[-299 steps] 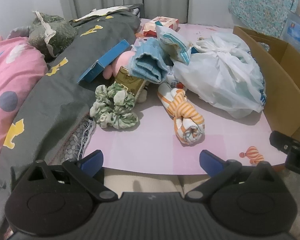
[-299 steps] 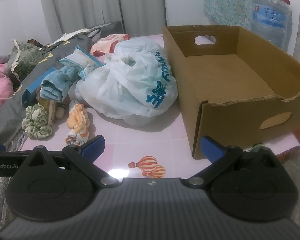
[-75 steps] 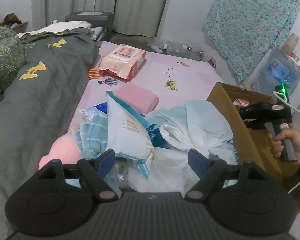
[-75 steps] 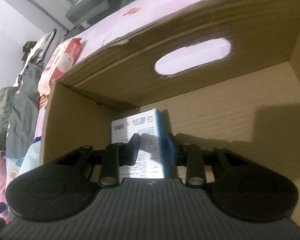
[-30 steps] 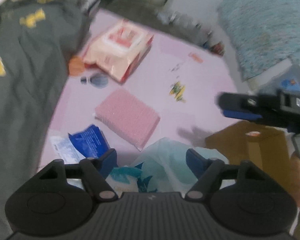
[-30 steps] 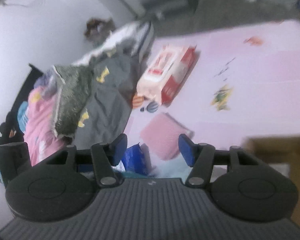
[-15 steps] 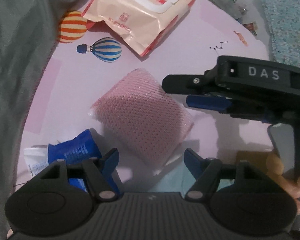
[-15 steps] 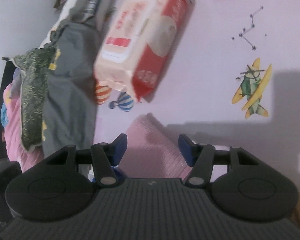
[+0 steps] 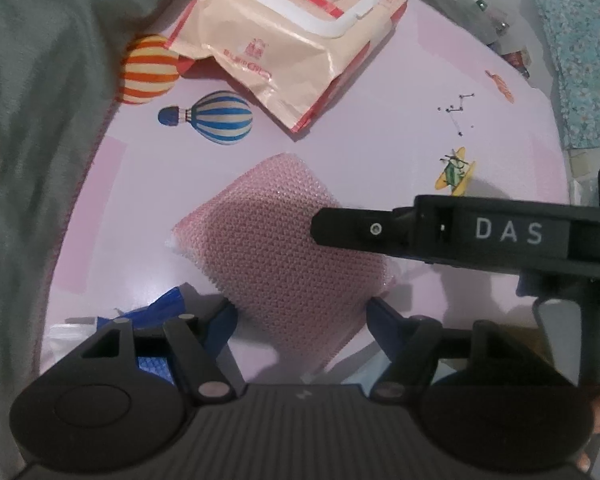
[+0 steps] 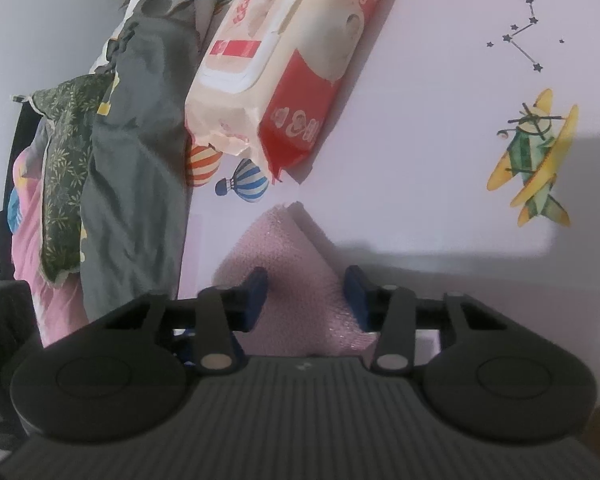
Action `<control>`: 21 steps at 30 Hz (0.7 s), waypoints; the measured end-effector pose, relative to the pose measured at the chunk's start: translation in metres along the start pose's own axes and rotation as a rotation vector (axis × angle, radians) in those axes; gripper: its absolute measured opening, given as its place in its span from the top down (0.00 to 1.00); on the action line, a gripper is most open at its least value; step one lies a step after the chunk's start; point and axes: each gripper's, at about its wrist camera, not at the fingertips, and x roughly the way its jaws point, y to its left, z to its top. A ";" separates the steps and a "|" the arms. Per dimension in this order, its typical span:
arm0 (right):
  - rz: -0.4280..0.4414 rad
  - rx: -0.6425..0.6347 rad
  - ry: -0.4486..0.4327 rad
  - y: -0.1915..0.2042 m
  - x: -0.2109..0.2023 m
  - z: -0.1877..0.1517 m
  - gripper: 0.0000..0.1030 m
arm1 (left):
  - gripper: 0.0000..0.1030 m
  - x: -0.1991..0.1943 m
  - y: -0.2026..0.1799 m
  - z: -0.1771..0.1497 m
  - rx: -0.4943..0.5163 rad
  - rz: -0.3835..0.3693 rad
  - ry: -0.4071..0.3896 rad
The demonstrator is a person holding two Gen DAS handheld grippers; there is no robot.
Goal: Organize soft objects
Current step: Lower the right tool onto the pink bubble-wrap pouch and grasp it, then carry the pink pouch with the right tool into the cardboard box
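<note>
The pale pink desk [image 9: 380, 152] with its printed balloons and little plane carries the flat pink mesh-textured foam pad [image 9: 280, 248], which lies just short of the peach-and-red soft pack of wet wipes [image 9: 296, 36] and beside the grey bedcover [image 9: 28, 128]. My right tool [image 10: 306, 294] is closing its jaws astride the pad's raised corner, and I judge I should bite deep enough that the soft edge does not slip out. My left tool [image 9: 300, 320] hangs wide and empty at the pad's near edge.
</note>
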 end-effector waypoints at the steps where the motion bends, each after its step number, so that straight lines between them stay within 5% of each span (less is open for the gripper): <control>1: 0.009 0.002 -0.004 0.000 -0.003 -0.001 0.62 | 0.30 -0.004 0.001 -0.001 0.009 0.002 -0.014; 12: 0.137 -0.022 -0.135 0.027 -0.083 -0.024 0.64 | 0.30 -0.098 -0.032 -0.037 0.113 0.020 -0.219; 21: 0.181 -0.023 -0.294 0.008 -0.191 -0.110 0.64 | 0.30 -0.150 -0.111 -0.106 0.289 -0.035 -0.321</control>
